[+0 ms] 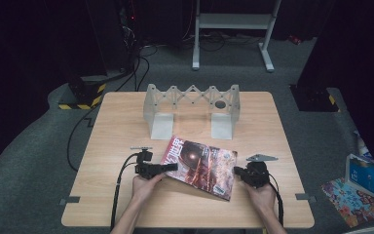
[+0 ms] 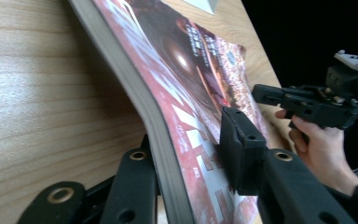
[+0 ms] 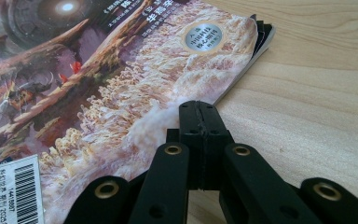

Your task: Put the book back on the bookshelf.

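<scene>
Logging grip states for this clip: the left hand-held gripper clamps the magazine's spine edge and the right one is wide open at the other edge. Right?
Not quite. The right hand-held gripper is shut, jaws pressed together, per the right gripper view. The left hand-held gripper does clamp the magazine.

Thick magazine with glossy printed paper cover (image 2: pixel 186 93), highlights on it, matt grey page edges, clamped between left black matt plastic gripper (image 2: pixel 191 163) jaws with brass-look rivets. Light wooden table (image 3: pixel 307 93) beside right black matt plastic gripper (image 3: pixel 199 121), smooth, fine grain. Beyond both: grey matt plastic folding rack (image 1: pixel 191 108).
</scene>
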